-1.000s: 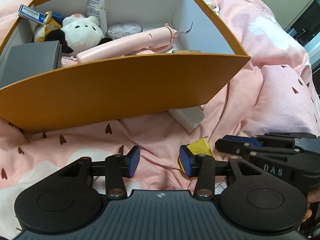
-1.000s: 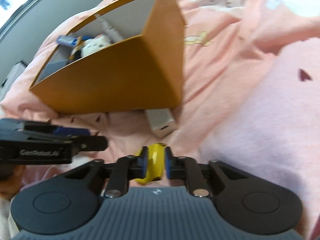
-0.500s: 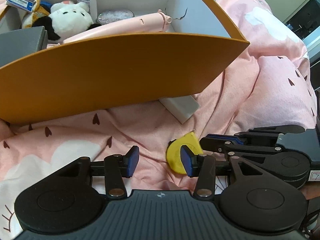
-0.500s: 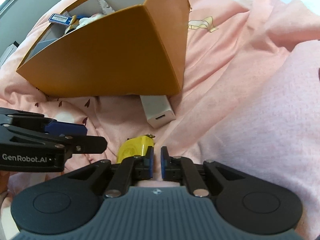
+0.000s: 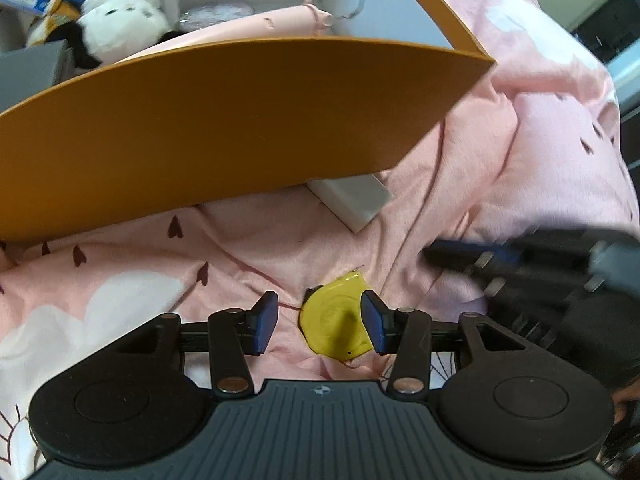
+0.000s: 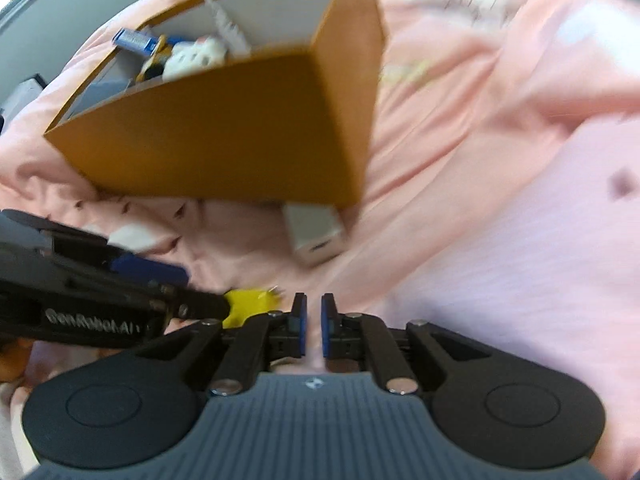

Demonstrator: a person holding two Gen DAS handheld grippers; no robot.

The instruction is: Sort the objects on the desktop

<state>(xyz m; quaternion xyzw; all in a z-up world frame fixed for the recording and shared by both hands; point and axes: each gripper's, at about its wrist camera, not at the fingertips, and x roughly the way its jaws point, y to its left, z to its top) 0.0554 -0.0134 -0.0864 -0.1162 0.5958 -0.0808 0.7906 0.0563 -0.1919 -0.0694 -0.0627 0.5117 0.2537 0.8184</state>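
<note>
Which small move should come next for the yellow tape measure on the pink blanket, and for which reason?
Probably shift the left gripper slightly right and close it on the yellow tape measure. The measure lies on the pink blanket off-centre between the open pads, against the right one. The right gripper is shut on nothing beside it; the orange box waits ahead.

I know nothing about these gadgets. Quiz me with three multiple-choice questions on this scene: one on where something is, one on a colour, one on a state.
1. Where does the yellow tape measure lie?
A. inside the orange box
B. on the pink bedding, between the left gripper's fingers
C. on top of the white block

2. What colour is the outside of the box?
A. orange
B. green
C. black

3. How is the right gripper?
A. wide open
B. shut on the tape measure
C. shut, holding nothing

Answers: 1 B, the left gripper is open around it on the bedding. 2 A, its walls are orange. 3 C, its pads are nearly together with nothing between them.
</note>
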